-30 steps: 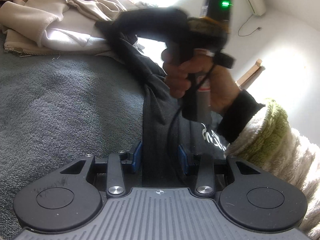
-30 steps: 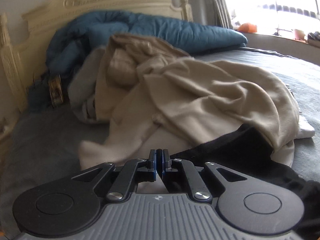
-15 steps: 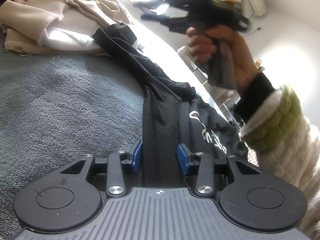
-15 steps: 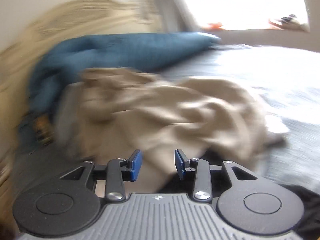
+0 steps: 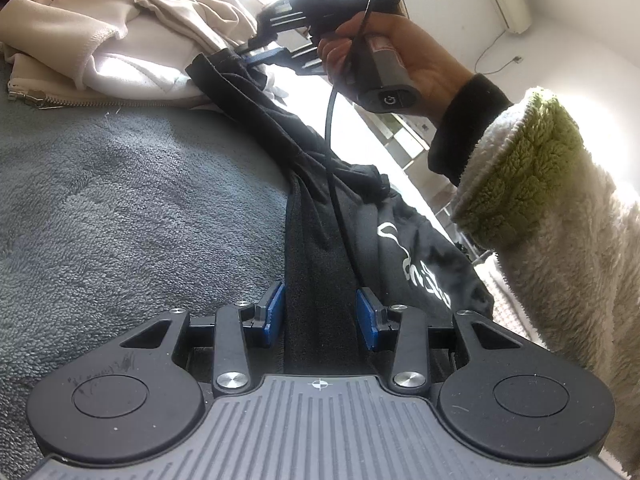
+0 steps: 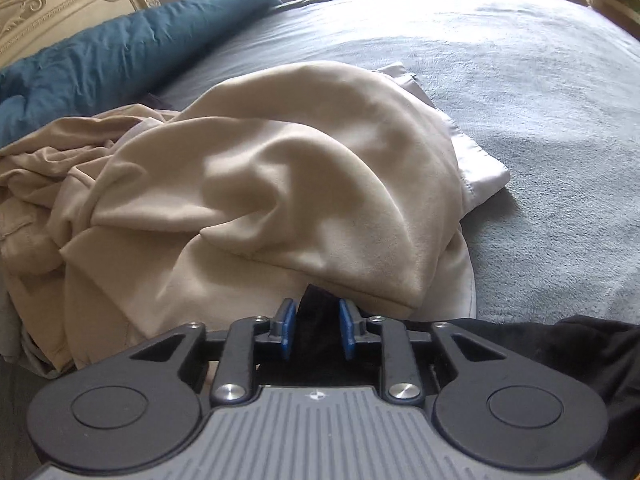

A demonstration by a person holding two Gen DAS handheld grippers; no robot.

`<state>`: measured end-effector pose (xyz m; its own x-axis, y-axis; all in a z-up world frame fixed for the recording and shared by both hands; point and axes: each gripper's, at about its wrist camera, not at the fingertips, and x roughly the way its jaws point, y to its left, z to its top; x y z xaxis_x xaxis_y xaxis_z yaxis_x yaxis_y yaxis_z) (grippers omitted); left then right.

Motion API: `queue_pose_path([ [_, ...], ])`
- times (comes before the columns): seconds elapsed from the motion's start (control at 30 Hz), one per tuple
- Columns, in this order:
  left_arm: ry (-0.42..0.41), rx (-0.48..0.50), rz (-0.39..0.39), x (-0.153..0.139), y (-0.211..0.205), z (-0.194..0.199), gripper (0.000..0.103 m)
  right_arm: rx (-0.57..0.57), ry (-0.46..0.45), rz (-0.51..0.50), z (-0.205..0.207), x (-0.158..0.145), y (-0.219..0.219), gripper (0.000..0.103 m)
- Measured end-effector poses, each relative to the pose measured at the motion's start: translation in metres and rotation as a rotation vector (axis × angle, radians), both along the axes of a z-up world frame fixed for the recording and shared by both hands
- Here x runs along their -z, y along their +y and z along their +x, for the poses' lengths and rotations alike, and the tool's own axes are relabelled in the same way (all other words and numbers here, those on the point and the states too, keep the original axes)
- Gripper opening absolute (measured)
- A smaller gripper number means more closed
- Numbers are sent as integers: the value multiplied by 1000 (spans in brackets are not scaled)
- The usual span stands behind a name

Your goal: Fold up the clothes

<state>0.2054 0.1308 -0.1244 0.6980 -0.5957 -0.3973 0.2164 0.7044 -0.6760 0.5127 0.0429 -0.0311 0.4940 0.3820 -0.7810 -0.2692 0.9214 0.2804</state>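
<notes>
Left wrist: our left gripper and right gripper straddle the black garment beside the beige pile, jaws parted; next, clamp.

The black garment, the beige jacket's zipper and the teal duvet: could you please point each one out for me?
black garment [image 5: 320, 280], left wrist view, flat strip between the open blue pads.
zipper [image 5: 92, 100], left wrist view, mid teeth.
teal duvet [image 6: 120, 52], right wrist view, middle of the roll.

Garment stretches across blanket, clothes pile at its far end.
</notes>
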Motion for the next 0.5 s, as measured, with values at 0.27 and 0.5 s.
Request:
queue_pose_path([
  [0.27,-1,-1,3,2,0,-1,39,-53,-137,48,-11,-20,2,3],
  [0.5,-3,-2,7,4,-1,-2,39,-108,-206,71,-1,-18,22,4],
])
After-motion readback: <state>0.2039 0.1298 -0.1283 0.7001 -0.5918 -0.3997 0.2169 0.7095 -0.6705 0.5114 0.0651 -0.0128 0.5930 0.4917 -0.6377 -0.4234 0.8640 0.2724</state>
